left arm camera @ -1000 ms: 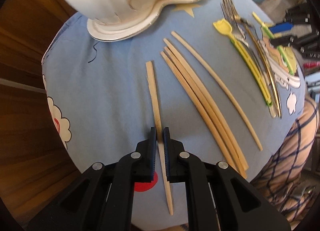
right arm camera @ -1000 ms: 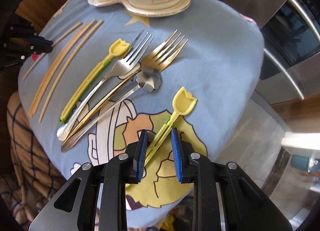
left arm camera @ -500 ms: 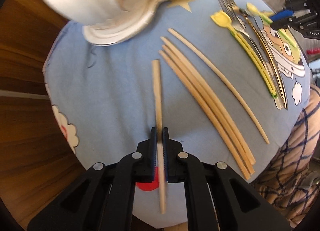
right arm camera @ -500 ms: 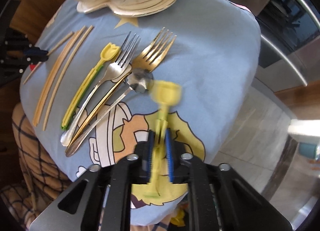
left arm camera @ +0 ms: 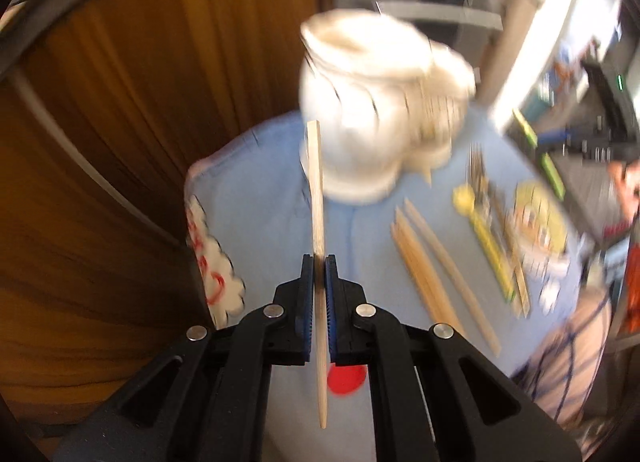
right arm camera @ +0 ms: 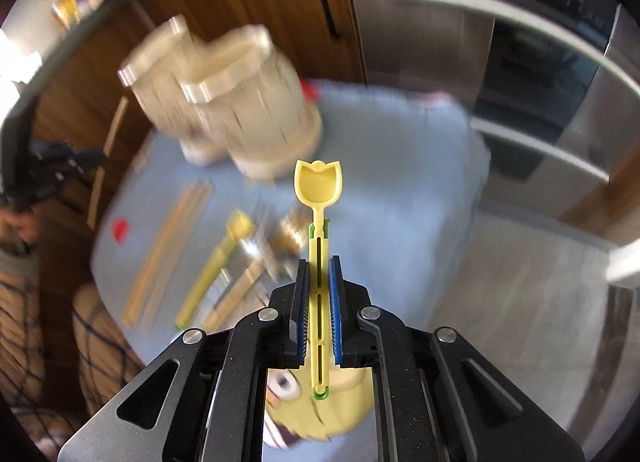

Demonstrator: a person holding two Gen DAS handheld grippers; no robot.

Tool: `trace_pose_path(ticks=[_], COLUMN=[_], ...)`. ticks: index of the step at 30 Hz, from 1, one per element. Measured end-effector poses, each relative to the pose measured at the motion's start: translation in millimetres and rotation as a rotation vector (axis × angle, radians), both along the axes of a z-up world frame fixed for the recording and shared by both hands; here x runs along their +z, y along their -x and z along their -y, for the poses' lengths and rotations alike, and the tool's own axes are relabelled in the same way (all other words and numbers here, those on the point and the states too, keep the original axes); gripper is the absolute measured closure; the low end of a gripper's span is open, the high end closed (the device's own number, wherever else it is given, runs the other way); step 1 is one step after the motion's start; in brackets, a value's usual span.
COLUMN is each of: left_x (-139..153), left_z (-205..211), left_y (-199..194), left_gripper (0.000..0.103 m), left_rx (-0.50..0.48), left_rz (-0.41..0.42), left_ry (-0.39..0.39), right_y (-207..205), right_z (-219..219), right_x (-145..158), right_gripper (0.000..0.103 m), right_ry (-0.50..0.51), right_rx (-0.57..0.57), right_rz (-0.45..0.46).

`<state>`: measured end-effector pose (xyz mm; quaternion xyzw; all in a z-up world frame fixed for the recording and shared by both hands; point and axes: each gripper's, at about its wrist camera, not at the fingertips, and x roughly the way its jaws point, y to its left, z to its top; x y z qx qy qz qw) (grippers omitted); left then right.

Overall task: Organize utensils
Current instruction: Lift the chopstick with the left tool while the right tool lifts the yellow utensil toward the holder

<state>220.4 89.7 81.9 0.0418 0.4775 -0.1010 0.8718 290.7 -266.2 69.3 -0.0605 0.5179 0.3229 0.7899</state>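
My left gripper (left arm camera: 319, 262) is shut on a wooden chopstick (left arm camera: 316, 189) and holds it lifted, pointing toward the white ceramic holder (left arm camera: 380, 121). My right gripper (right arm camera: 319, 262) is shut on a yellow tulip-shaped spoon (right arm camera: 319, 185), raised above the blue cloth (right arm camera: 400, 165). The holder also shows in the right wrist view (right arm camera: 232, 113), blurred, at the far side of the cloth. Several chopsticks (left arm camera: 432, 262) still lie on the cloth. A second yellow spoon (right arm camera: 216, 266) and metal forks (right arm camera: 260, 258) lie beside them.
The blue cartoon cloth (left arm camera: 260, 221) covers a small round table. Wooden cabinet doors (left arm camera: 120, 121) stand behind on the left. A steel appliance (right arm camera: 540, 61) is at the right. A checked-trouser leg (right arm camera: 40, 322) is near the table's front edge.
Both grippers have lifted off the cloth, the left with the chopstick and the right with the yellow spoon, and both views have tilted up toward the holder.
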Motion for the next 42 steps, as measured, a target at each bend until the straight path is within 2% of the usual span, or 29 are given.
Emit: trace_pose_path(ticks=[3,5,8,13,17,25,27,31,36,42], left_x=[16.3,28.6,40.5,48.9,62.8,93.6,95.2,96.9,86.0,64.0], left_z=[-18.1,-36.6,-40.3,-28.6,-26.4,-22.9,-19.9,-3.3,17.0,32.7], left_y=[5.7,20.0,28.8,31.1,29.9,26.2,22.4,9.1,-4.5,-16.2], left_gripper=[0.098,0.098,0.098,0.098,0.098,0.098,0.098,0.098,0.098,0.098], left_rx=[0.094,0.124,0.167,0.205,0.247,0.278,0.266,0.252,0.216,0.19], left_rz=[0.142,0.237,0.373,0.549,0.652,0.879,0.909,0.971,0.962,0.859], left_ry=[0.114,0.202,0.29,0.381,0.401,0.427,0.433,0.394,0.33,0.236], right_y=[1.0,7.8,15.0,19.2,14.5,-0.7,-5.6,-9.0,-15.1,-15.4], right_z=[1.7,3.9,-3.0,-20.4,-27.4,-58.1,-66.4,-74.6,-85.3,-99.1], right_x=[22.2,26.7,29.9,29.4,32.8,53.6,53.9,55.0,49.4,29.4], right_gripper=[0.092,0.092,0.092,0.092,0.092,0.092,0.092,0.092,0.092,0.092], right_ry=[-0.173,-0.275,-0.398,-0.53,-0.654,-0.646,-0.651,-0.647,-0.592,-0.466], right_rx=[-0.045,-0.087,-0.137,-0.2,-0.23,-0.213,-0.204,-0.199,-0.222,-0.215], right_rz=[0.092,0.136,0.211,0.305,0.327,0.461,0.487,0.54,0.602,0.609])
